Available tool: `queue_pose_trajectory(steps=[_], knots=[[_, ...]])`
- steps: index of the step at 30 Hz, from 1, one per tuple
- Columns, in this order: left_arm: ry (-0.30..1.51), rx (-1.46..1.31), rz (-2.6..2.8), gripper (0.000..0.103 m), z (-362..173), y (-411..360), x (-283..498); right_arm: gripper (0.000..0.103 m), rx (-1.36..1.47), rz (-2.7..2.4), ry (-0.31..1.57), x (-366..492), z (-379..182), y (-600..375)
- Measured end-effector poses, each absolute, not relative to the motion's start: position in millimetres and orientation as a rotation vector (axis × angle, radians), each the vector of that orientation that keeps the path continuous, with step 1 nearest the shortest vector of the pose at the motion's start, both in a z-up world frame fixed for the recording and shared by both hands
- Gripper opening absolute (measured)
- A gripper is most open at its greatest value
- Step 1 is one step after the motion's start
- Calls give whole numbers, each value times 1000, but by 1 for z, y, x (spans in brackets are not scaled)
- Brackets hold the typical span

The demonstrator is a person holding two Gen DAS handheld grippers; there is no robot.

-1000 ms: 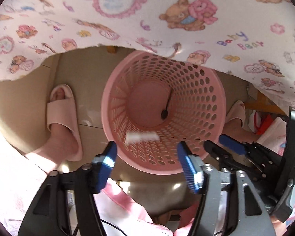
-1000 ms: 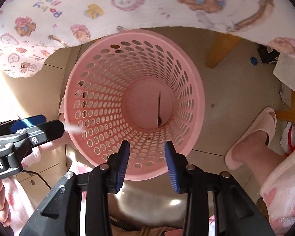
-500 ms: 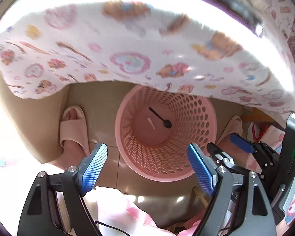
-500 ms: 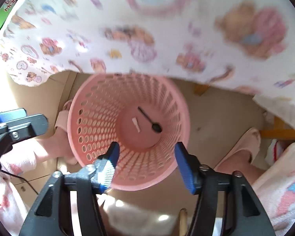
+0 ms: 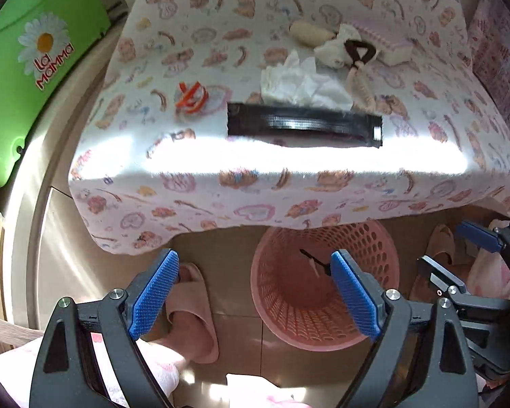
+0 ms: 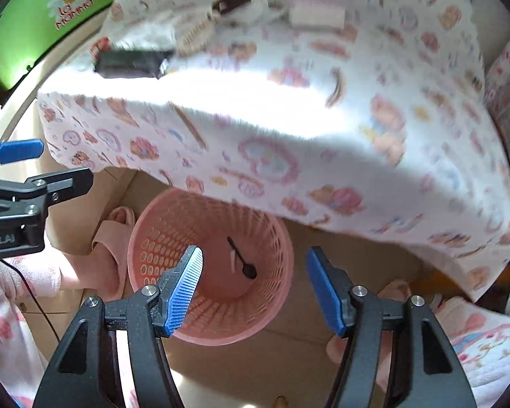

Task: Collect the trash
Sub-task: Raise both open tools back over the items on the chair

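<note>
Jaws just opening, empty (both), above pink basket (image 5: 326,326) holding spoon (image 6: 243,261).

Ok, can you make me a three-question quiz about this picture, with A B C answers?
1. Where is the black spoon?
A. in the pink basket
B. on the table
C. in a slipper

2. What colour are the pads on the fingers?
A. red
B. blue
C. yellow

3. What is the left gripper holding?
A. tissue
B. a spoon
C. nothing

Answers: 1 A, the spoon lies on the basket's floor. 2 B, the ribbed pads are blue. 3 C, nothing sits between its spread fingers.
</note>
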State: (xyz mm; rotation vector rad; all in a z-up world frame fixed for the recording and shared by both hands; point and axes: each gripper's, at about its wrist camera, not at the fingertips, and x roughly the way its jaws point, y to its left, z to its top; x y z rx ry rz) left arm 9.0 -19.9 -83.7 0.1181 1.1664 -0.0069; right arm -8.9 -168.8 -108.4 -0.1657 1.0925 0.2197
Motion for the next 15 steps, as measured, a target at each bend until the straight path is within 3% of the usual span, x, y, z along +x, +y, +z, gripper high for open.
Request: queue_pose_trajectory(steps=[7, 10, 12, 15], knots=[[890, -1, 59, 91, -29, 9, 3, 66, -121, 215, 868, -28, -58, -183], [796, -12, 68, 97, -13, 17, 0, 67, -125, 223, 736, -40, -35, -182], [739, -13, 67, 102, -4, 18, -4, 79, -144, 217, 661, -45, -23, -180], [657, -39, 55, 102, 8, 17, -15, 81, -171, 211, 591, -52, -10, -178]])
